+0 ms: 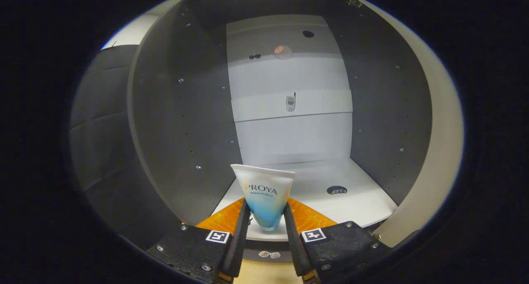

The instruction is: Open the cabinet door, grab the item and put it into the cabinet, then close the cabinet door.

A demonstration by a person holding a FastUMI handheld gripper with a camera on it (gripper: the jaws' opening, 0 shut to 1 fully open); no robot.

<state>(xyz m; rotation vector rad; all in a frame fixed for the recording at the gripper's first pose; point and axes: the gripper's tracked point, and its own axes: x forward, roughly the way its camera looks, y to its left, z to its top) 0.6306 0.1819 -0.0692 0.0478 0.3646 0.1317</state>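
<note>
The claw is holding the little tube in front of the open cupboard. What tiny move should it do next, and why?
Probably ease forward a little and lower the tube onto the white shelf. The gripper has both fingers pressed on the tube, the cabinet is already open, and the tube hangs right at the shelf's front edge, so letting go now might drop it outside.

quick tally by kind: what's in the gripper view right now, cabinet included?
Cabinet, door open: 1
Tube, white fading to blue, held between the fingers just over the cabinet floor: 1
Gripper, fingers closed on the tube: 1
Round cable hole in the cabinet floor: 1
Small fitting on the back panel: 1
Total: 5
</note>
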